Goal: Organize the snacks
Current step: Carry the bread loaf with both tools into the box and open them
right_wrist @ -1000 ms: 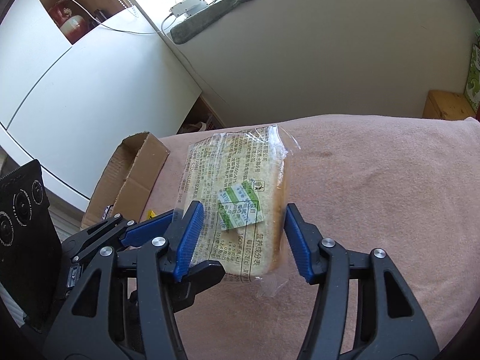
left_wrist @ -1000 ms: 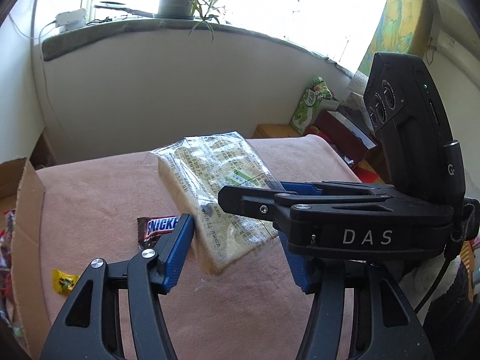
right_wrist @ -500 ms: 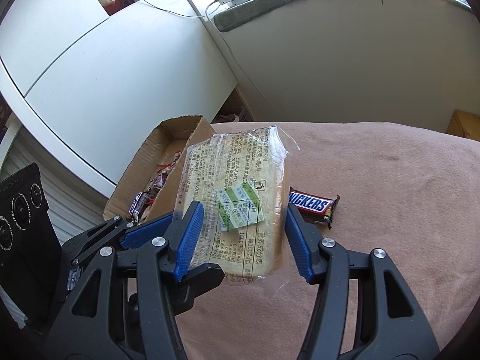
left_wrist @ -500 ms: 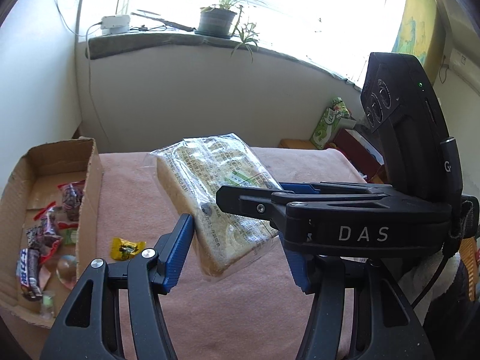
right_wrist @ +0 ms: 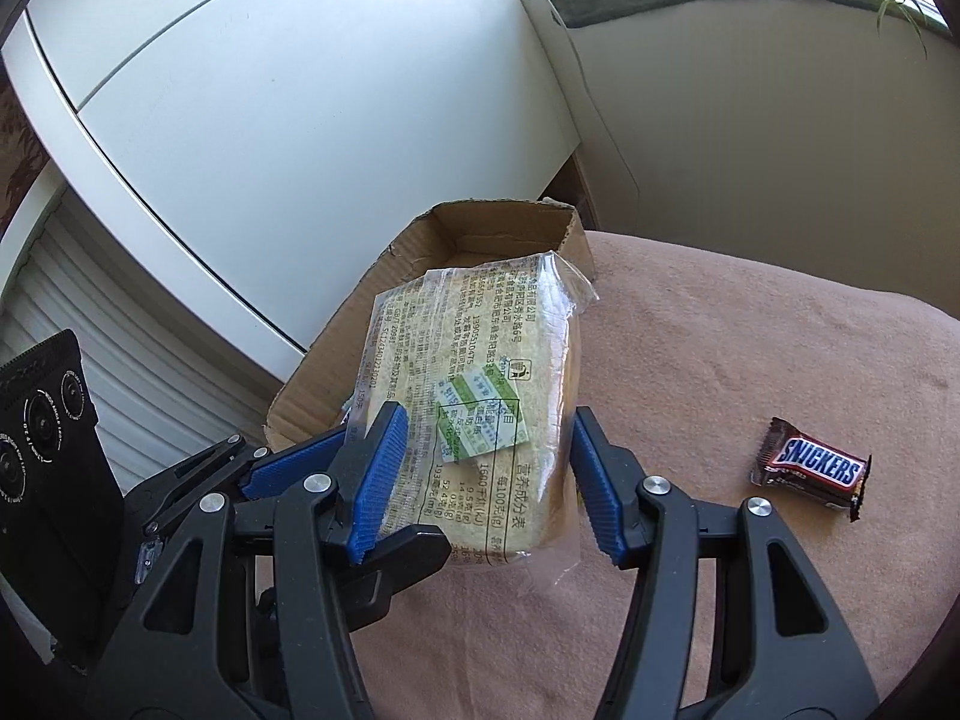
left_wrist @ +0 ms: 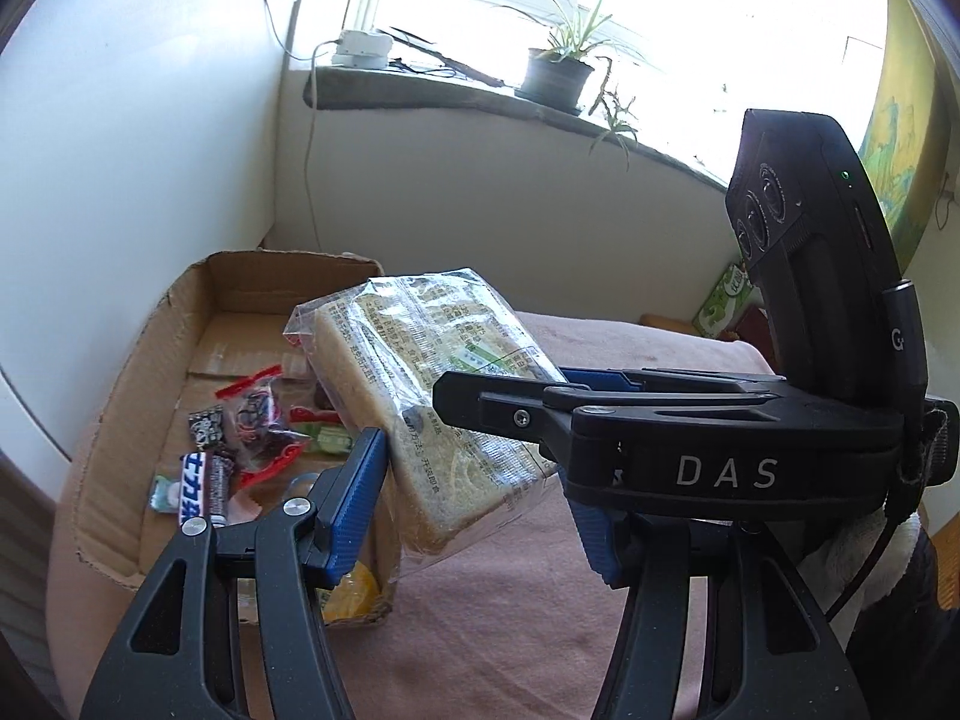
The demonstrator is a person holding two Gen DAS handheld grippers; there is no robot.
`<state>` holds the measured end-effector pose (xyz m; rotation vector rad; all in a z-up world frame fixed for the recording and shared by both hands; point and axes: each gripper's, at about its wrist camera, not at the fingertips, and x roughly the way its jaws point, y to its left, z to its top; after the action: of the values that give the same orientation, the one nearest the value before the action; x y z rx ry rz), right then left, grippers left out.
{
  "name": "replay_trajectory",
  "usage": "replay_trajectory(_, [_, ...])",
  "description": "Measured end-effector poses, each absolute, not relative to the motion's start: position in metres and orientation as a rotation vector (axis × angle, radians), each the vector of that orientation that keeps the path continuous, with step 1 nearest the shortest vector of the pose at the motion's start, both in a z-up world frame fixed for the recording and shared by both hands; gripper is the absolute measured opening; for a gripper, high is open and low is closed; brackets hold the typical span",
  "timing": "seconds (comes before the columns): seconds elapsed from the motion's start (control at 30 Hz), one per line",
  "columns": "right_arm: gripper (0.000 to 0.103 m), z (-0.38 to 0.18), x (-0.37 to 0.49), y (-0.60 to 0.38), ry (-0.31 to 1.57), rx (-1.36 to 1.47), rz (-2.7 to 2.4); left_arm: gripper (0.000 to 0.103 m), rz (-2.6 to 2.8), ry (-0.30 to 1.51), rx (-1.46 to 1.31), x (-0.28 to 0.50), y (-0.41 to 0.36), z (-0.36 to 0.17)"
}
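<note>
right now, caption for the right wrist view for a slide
Both grippers clamp a wrapped bread loaf before the cardboard box; Snickers bar lies aside.

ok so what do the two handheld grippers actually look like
Both are black plastic frames with silver rivets and ribbed blue pads on the fingers. The right gripper, seen from the left wrist, carries white "DAS" lettering, a black camera block with round lenses, a green light and a black cable.

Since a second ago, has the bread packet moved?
Yes. The bread packet, gripped by both grippers, has travelled left across the table to the cardboard box, now overhanging it.
</note>
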<state>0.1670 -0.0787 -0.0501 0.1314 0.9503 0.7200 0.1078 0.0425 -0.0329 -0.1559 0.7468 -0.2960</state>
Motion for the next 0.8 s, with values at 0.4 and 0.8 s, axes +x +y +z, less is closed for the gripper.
replay_trajectory(0.4, [0.058, -0.056, 0.19, -0.021, 0.965, 0.102, 0.783, 0.057, -0.215, 0.758, -0.179, 0.129, 0.09, -0.038])
replay_trajectory(0.8, [0.058, -0.068, 0.224, 0.012, 0.999, 0.088, 0.794, 0.057, -0.164, 0.792, -0.195, 0.158, 0.113, -0.051])
